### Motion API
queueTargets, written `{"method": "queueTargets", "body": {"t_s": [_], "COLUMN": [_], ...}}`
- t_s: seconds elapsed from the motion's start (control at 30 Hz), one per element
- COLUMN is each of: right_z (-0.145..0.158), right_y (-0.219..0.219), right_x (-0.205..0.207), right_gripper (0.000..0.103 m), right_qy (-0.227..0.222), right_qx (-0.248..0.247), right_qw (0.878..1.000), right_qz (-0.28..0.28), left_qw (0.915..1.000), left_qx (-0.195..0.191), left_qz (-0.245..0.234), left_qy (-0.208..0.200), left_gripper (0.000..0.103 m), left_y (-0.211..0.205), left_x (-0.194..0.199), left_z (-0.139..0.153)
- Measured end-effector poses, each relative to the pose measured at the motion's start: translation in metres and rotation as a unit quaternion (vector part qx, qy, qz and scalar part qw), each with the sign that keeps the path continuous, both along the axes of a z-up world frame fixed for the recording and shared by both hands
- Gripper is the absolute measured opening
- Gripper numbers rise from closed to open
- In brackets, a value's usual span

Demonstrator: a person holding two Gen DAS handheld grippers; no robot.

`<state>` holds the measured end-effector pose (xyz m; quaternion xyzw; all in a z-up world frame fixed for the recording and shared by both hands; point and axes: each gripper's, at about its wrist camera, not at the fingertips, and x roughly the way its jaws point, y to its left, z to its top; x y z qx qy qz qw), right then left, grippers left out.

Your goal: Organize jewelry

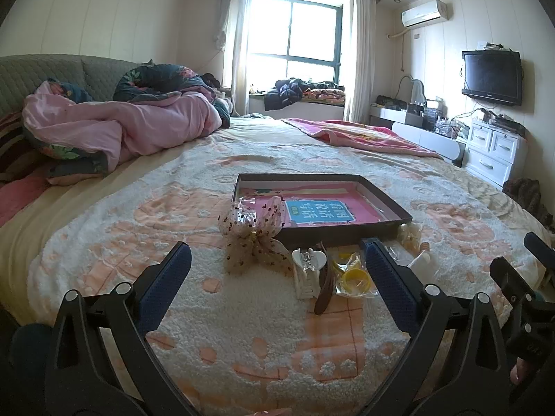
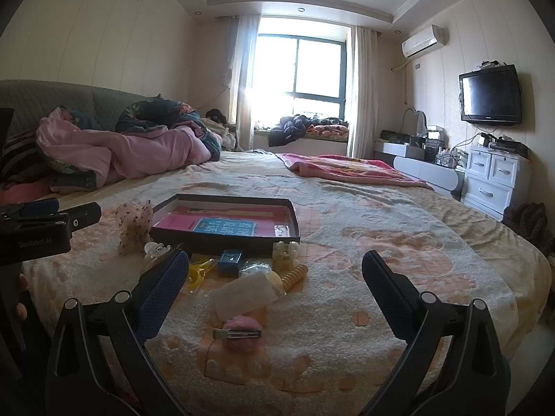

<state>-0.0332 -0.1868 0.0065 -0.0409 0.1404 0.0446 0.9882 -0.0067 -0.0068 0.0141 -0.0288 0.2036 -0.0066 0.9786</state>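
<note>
A shallow dark tray [image 1: 392,201] [image 2: 295,215] with a pink and blue card inside lies on the bed. Along its near edge lies a scatter of accessories: a spotted mesh bow [image 1: 251,237] [image 2: 133,225], a white claw clip [image 1: 307,272], a brown strap [image 1: 324,291], yellow rings in a clear bag [image 1: 353,277], a small blue box [image 2: 230,260], a spiral hair tie [image 2: 295,275] and a pink hair clip [image 2: 241,334]. My left gripper [image 1: 277,260] hangs open just short of the claw clip. My right gripper [image 2: 275,270] is open above the pink clip, holding nothing.
The bed carries a fluffy cream and peach blanket [image 1: 242,346]. A rumpled pink quilt [image 1: 121,128] lies at the back left and a pink throw [image 1: 364,135] at the back right. White drawers [image 1: 492,149] and a wall television [image 1: 492,76] stand to the right.
</note>
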Motion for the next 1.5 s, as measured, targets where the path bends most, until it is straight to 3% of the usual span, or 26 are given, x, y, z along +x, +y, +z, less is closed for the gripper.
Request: {"method": "queueTargets", "body": {"t_s": [0.6, 1.1, 1.5], "right_z": [-0.001, -0.013, -0.038], "right_y": [-0.002, 0.019, 0.034], "right_x": [0.001, 0.017, 0.044], "right_gripper": [0.097, 0.097, 0.097], "right_qy": [0.006, 0.054, 0.110], "right_qx": [0.002, -0.015, -0.027], "right_qw": [1.000, 0.996, 0.990], "right_qz": [0.002, 0.064, 0.083], "left_qw": [1.0000, 0.9991, 0.9957], "left_qx": [0.000, -0.010, -0.027], "left_qz": [0.002, 0.027, 0.017], "left_qy": [0.006, 0.032, 0.087], "left_gripper": [0.092, 0.092, 0.092], "left_y": [0.003, 0.026, 0.036], "left_x": [0.002, 0.017, 0.048], "left_z": [-0.002, -0.013, -0.035]}}
